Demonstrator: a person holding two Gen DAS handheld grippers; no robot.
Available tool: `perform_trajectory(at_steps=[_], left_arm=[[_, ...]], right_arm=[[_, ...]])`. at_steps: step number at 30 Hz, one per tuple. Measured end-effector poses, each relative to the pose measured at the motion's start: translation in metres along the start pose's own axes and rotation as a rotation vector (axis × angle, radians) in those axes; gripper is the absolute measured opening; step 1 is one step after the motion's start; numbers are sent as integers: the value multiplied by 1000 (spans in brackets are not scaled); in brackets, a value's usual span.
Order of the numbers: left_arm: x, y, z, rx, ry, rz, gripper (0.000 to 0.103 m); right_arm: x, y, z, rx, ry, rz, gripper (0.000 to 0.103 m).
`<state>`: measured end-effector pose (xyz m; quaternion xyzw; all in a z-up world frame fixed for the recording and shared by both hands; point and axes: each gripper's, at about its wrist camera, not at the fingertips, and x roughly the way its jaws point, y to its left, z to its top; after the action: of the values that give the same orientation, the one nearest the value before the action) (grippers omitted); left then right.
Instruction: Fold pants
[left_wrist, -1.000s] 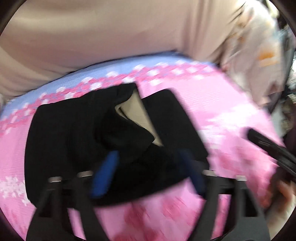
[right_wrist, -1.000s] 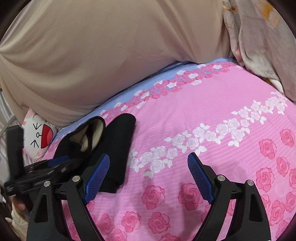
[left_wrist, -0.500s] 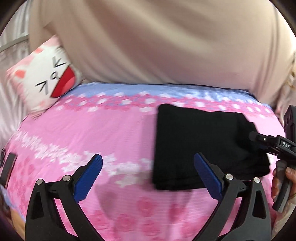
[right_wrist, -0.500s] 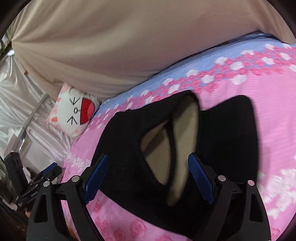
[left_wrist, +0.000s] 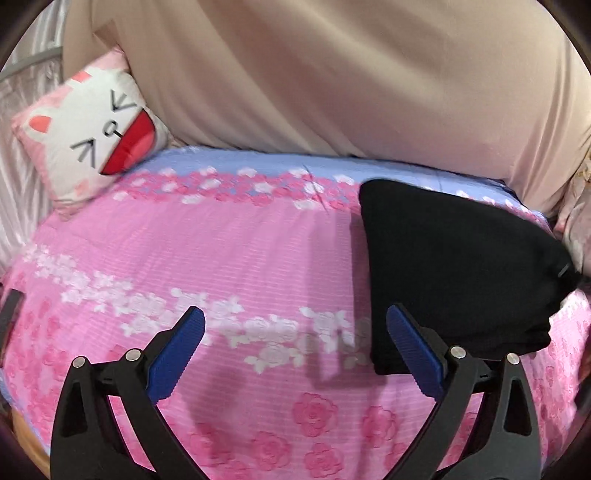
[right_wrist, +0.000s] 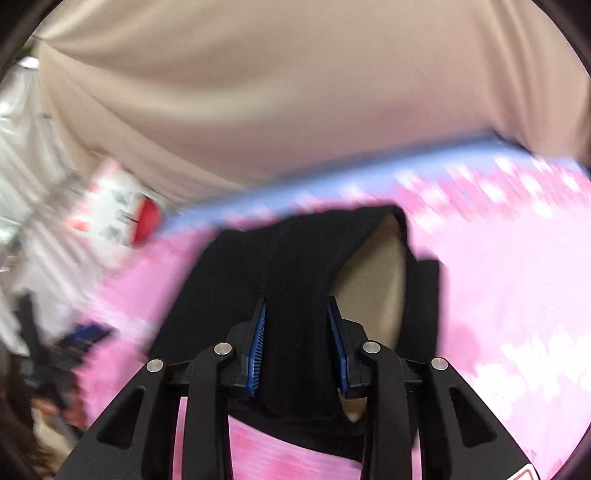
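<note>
Pants, black and folded, lie on my pink floral bedspread below the beige curtain, cat pillow far left, my right gripper closing with a fold of them between its blue pads, my left gripper gaping wide, empty.

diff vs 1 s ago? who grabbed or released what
The right gripper swung from the bare sheet onto the black pants and is closing on a fold of them. The left gripper, earlier over the pants, now hangs open beside them. Pants stay on the pink bedsheet.
</note>
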<state>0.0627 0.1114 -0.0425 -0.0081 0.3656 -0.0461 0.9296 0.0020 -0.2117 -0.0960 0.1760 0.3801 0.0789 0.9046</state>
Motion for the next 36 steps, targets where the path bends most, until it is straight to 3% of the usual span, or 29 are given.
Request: perform_trajectory(at_steps=[1, 3, 4, 5, 6, 9, 13, 14, 15, 16, 17, 19, 20, 21, 22, 23, 25, 26, 27, 30, 33, 34, 35, 36], left_arm=[[7, -6, 0, -3, 24, -20, 97], [13, -13, 1, -2, 52, -41, 97], [14, -16, 2, -8, 61, -56, 97], [16, -16, 3, -20, 70, -79, 97], [18, -17, 4, -36, 83, -111, 97], [31, -17, 7, -86, 119, -182, 97], [72, -29, 7, -154, 231, -281, 96], [82, -32, 6, -171, 260, -303, 94], [90, -35, 4, -187, 286, -323, 88], [100, -39, 3, -189, 314, -372, 66], [104, -42, 4, -199, 330, -399, 56], [97, -41, 9, -217, 320, -415, 54], [93, -42, 10, -213, 309, -418, 59], [92, -42, 10, -208, 306, -410, 64], [93, -41, 8, -206, 294, -379, 80], [94, -39, 6, -208, 288, -351, 89], [95, -31, 0, -243, 303, -356, 92], [95, -28, -3, -272, 310, -382, 95], [94, -26, -5, -294, 300, -405, 97], [93, -26, -5, -308, 262, -394, 98], [95, -39, -2, -258, 224, -337, 98], [97, -42, 0, -241, 217, -326, 98], [98, -45, 1, -225, 214, -313, 86], [99, -47, 3, -217, 212, -316, 68]], right_arm=[[9, -12, -9, 45, 24, 28, 34], [-7, -20, -13, 108, -32, 87, 38], [-17, -21, -12, 114, -57, 97, 44], [-28, -21, -11, 108, -101, 99, 59], [-34, -21, -11, 102, -120, 101, 67], [-31, -27, -6, 106, -89, 143, 67], [0, -35, -5, 114, -26, 140, 67], [7, -34, -7, 108, -22, 142, 54], [9, -34, -7, 104, -9, 145, 23], [6, -33, -6, 111, -19, 154, 22], [-3, -30, -5, 107, -45, 178, 16], [-18, -20, -2, 57, -78, 168, 15], [-19, -17, -4, 24, -72, 136, 17], [-14, -19, -7, 13, -47, 91, 30], [-10, -26, -10, 29, -21, 46, 42], [-11, -36, -16, 84, -18, 54, 50], [-27, -50, -24, 165, -65, 114, 60], [-37, -57, -29, 216, -90, 88, 81], [-40, -60, -32, 241, -99, 67, 95], [-25, -71, -40, 305, -18, 140, 95], [-12, -63, -38, 285, -38, 184, 90], [-4, -58, -36, 278, -32, 202, 81], [0, -55, -34, 265, -32, 176, 59], [3, -49, -31, 235, -27, 177, 49]])
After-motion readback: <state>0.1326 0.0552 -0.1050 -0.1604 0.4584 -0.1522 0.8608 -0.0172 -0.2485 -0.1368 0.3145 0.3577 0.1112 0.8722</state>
